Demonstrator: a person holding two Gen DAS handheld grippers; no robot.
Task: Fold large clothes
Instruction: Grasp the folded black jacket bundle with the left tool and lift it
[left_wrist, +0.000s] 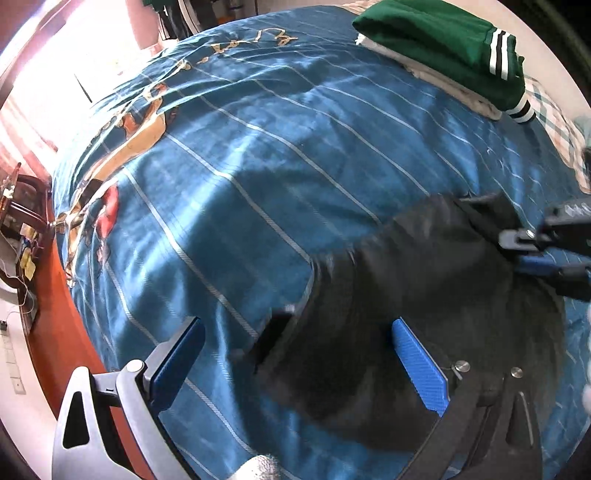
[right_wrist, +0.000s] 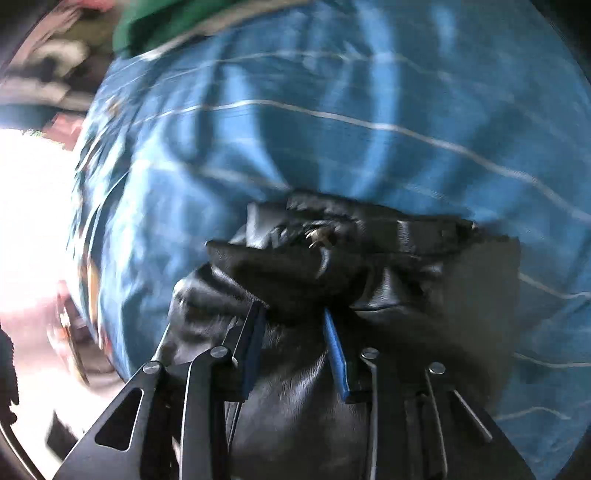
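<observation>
Though blurred elsewhere, black garment (right_wrist: 332, 258) zipper (right_wrist: 319, 238) close-up.

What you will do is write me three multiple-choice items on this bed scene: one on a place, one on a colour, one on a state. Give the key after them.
1. Where does the folded green garment lie?
A. On a pale folded garment at the far edge of the bed
B. Under the dark clothing
C. On the floor

2. What colour is the bedspread?
A. Plain red
B. Blue with thin pale stripes
C. Plain white

3. In what state is the left claw?
A. Shut on the green garment
B. Shut on the bedspread
C. Open, gripping nothing

Key:
1 A: the left wrist view shows it stacked on the pale folded garment.
2 B: blue cloth with pale lines fills both views.
3 C: its two blue pads stand wide apart with nothing pinched between them.
</observation>
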